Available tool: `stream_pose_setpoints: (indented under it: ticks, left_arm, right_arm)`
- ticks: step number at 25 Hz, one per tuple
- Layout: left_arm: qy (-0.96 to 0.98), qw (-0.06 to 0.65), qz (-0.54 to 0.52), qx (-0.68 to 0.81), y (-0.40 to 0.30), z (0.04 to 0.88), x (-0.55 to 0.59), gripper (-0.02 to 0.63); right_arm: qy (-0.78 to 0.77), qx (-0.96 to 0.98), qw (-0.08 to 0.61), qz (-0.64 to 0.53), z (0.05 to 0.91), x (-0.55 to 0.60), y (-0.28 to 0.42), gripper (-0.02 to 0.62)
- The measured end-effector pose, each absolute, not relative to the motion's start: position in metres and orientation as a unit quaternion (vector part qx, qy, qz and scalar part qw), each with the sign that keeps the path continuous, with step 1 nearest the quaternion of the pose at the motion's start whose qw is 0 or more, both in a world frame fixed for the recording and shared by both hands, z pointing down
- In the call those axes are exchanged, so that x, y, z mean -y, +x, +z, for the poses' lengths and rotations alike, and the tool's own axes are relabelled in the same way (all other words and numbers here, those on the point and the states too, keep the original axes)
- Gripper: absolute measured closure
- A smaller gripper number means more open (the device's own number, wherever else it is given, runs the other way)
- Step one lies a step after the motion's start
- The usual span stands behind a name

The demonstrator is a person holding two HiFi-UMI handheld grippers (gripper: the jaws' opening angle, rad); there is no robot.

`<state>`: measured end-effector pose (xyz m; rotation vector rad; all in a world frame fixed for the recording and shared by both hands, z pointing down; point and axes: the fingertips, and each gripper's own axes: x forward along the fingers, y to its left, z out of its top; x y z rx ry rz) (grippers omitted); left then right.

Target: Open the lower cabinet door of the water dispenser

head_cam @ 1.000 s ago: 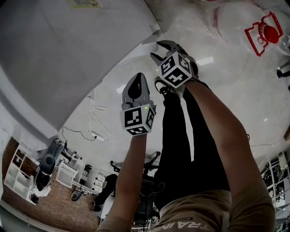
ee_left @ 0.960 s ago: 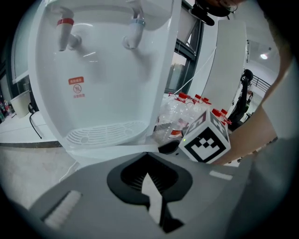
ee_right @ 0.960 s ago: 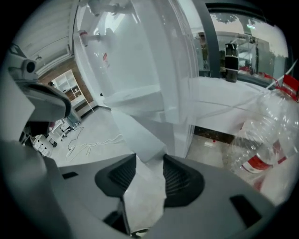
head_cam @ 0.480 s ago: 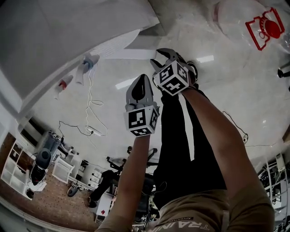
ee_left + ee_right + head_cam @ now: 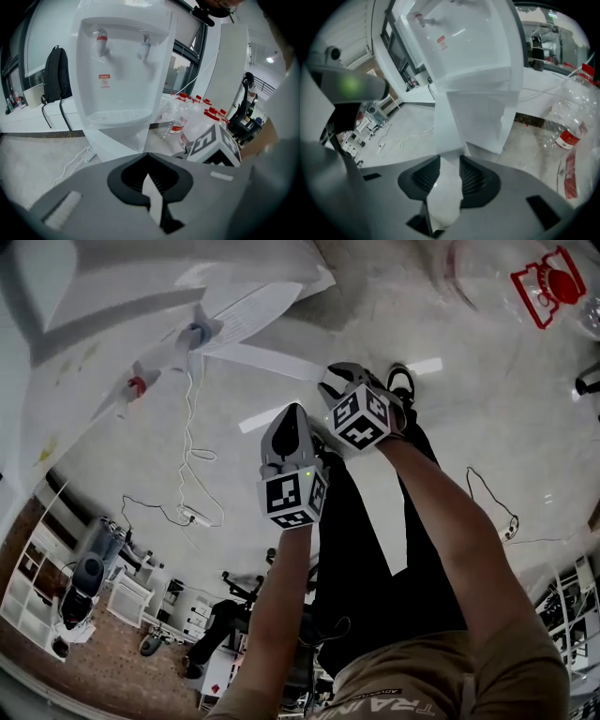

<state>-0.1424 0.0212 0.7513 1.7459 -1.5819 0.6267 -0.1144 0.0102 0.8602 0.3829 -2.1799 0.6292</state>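
The opening step is judged to be under way. The water dispenser (image 5: 122, 70) is seen standing on the floor (image 5: 408, 126) ahead of both grippers. Its lower cabinet door (image 5: 449, 119) is found swung out from the cabinet, nearly edge-on in the right gripper view, with the cabinet's inside shown just beside it.

The door's free edge is taken between the fingers of the right gripper (image 5: 450, 174). These fingers have just been closing, and the white panel is seen to fill the gap between the pads, so a grip on the door is read. The left gripper (image 5: 151, 180) is held just beside the right one, apart from the dispenser, its fingers drawn together with nothing between them. Plastic bottles (image 5: 574, 124) are seen lying on the floor near the dispenser's side.

For the next move, a pull along the door's arc is called for. The thin edge should be held firmly so that it is not slipped off, and the pull should be carried on until the cabinet is fully exposed. No part for the left gripper is suggested.
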Motion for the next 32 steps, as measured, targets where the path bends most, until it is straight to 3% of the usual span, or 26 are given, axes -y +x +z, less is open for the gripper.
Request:
stream_pose_setpoints:
  ticks: [22, 32]
  left_arm:
    - [0.753, 0.304, 0.284, 0.51, -0.283, 0.752, -0.091, 0.607]
    - [0.733, 0.326, 0.28, 0.527, -0.329, 0.756, -0.109, 0.607]
  right_arm:
    - [0.244, 0.808, 0.446, 0.299, 0.868, -0.122, -0.202, 0.493]
    - [0.215, 0.798, 0.466, 0.317, 0.88, -0.156, -0.253, 0.519]
